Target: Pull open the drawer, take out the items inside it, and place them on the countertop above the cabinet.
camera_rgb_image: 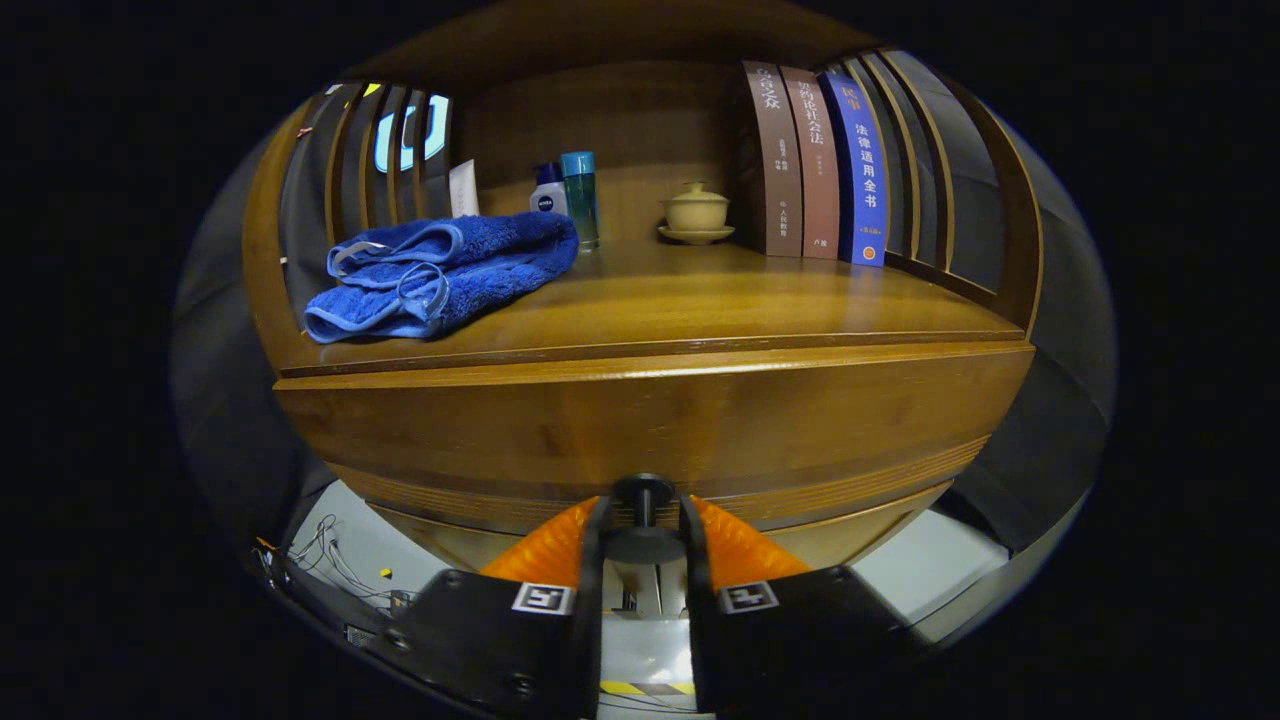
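Two fingers of the gripper (644, 525) clamp the drawer knob (643, 492) between them. Pull straight back, level, keeping the grip firm so it won't slip.

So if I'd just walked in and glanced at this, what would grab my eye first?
Probably the bright blue towel, lying crumpled on the wooden countertop beyond the gripper. Next, the three upright books at the back, with a small lidded teacup beside them and two bottles behind the towel. Close up, the gripper's jaws sit on either side of the dark drawer knob.
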A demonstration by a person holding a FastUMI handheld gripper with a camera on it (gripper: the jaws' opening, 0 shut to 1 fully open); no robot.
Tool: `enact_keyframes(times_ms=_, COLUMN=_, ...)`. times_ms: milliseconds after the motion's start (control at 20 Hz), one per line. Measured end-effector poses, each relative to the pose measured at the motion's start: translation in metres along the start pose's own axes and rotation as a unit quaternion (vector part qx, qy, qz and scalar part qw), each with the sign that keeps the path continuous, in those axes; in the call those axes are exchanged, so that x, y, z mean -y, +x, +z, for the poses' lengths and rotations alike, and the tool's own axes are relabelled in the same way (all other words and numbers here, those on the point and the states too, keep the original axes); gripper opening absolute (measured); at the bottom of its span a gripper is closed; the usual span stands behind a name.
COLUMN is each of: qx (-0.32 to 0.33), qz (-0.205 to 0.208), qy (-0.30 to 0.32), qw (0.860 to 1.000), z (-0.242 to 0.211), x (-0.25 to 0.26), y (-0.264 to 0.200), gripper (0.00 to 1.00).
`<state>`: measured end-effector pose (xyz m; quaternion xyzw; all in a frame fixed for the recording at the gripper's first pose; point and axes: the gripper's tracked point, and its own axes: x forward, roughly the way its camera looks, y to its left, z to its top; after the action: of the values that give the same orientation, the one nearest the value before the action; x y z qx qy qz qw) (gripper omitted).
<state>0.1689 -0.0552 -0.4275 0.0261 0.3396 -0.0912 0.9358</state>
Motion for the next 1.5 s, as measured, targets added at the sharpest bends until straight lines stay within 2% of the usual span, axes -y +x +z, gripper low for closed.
enact_keyframes(times_ms=50, qx=-0.003, qz=0.0, qy=0.001, qw=1.0, z=0.002, x=0.0, y=-0.004, gripper=0.29)
enact_keyframes(times_ms=300, qx=-0.003, qz=0.001, qy=-0.003, qw=1.0, z=-0.014, x=0.001, y=-0.031, gripper=0.29)
enact_keyframes(times_ms=850, qx=-0.031, qz=0.003, qy=0.009, qw=0.999, z=-0.074, x=0.003, y=-0.144, gripper=0.29)
enact_keyframes(times_ms=1150, qx=-0.062, qz=0.0, qy=0.011, qw=0.998, z=-0.099, x=0.006, y=-0.162, gripper=0.29)
enact_keyframes(times_ms=1200, qx=-0.045, qz=0.001, qy=0.011, qw=0.999, z=-0.093, x=0.006, y=-0.161, gripper=0.29)
enact_keyframes(times_ms=1250, qx=-0.061, qz=0.003, qy=0.005, qw=0.998, z=-0.095, x=0.006, y=-0.163, gripper=0.29)
enact_keyframes(times_ms=1500, qx=-0.055, qz=-0.005, qy=0.0, qw=0.998, z=-0.095, x=0.011, y=-0.169, gripper=0.47)
